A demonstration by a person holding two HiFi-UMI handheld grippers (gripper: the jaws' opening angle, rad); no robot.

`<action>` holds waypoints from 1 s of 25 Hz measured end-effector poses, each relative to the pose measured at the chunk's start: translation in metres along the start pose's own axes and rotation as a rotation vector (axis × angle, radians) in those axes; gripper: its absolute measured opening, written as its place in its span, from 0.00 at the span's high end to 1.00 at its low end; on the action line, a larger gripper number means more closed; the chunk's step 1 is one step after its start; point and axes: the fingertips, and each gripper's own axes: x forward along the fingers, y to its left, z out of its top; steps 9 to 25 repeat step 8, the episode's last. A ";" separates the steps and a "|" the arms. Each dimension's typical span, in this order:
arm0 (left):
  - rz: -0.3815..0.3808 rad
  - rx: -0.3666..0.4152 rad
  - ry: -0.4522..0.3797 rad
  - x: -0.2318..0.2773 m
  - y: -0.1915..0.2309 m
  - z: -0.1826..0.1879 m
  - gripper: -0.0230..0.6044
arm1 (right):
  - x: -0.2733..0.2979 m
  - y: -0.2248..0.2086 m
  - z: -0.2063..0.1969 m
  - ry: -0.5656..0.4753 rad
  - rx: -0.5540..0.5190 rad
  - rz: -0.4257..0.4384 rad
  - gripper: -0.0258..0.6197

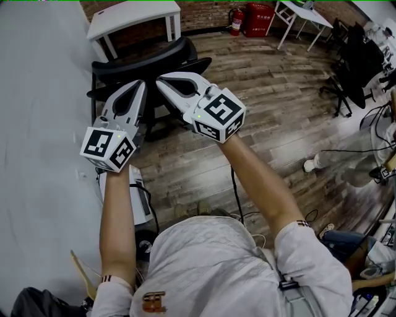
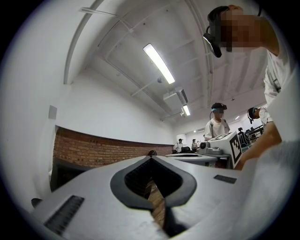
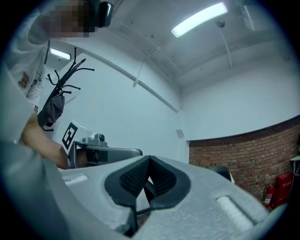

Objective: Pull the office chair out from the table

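Head view: office chair [image 1: 154, 60] near white table [image 1: 133, 13].

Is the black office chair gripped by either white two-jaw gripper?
No, the left gripper and the right gripper both have their jaws shut together with nothing between them, so the black office chair is not held.

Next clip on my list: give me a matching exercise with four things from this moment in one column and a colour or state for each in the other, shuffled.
Things:
1. office chair
2. table
3. fire extinguisher
4. left gripper

Descriptions:
A. red
B. jaws shut, nothing held
C. black
D. white top on white legs

Pairs: 1-C; 2-D; 3-A; 4-B
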 end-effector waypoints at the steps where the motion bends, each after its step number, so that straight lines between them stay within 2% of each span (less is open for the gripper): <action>1: 0.000 -0.001 0.000 0.000 0.000 0.000 0.96 | 0.000 0.000 0.001 -0.001 0.000 0.001 0.96; 25: -0.004 0.000 0.000 0.000 0.000 -0.001 0.96 | 0.000 0.001 -0.001 -0.002 0.000 0.003 0.96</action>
